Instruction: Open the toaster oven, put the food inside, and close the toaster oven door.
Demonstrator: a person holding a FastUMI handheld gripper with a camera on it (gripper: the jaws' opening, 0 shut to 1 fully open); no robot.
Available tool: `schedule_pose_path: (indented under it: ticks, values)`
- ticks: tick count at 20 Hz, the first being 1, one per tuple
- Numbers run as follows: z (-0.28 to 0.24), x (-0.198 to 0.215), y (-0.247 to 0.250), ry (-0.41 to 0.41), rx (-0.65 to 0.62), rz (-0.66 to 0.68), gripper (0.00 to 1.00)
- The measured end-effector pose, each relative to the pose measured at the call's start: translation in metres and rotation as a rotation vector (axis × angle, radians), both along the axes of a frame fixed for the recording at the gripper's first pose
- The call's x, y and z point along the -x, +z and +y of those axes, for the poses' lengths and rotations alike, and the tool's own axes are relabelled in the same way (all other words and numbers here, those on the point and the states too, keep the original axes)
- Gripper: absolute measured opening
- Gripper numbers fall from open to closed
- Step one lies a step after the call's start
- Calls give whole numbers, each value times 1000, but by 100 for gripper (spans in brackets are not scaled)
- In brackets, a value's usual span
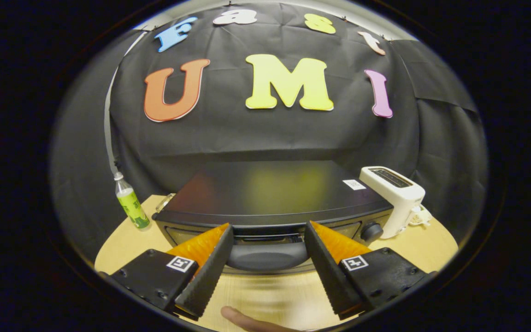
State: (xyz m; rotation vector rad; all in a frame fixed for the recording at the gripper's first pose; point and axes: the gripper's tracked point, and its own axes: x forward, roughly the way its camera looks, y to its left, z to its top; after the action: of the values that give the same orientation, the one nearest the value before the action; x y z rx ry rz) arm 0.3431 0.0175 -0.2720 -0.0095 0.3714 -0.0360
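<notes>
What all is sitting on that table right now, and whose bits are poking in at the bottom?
toaster oven: one, black, middle of the table, door shut, handle between the fingers
knob: one, black, on the oven's front
slot toaster: one, white, beside the oven near its knob
bottle: one, clear with a green label, on the oven's other side
table: one, light wood, round
gripper: one, jaws open, at the oven's handle
fingertip: one, a person's, below the gripper

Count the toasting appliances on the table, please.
2: the black toaster oven just ahead of the open gripper, door shut, and a white slot toaster beside its knob end.
</notes>
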Motion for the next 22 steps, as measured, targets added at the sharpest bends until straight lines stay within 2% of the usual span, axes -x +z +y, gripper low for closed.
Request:
schedule_pose_path:
  ticks: [4,14,22]
  values:
    - [-1,19,-4,-8,-9,16,100]
    - [-1,71,-32,31,-52,92,100]
    - [-4,103,-63,41,-17,136,100]
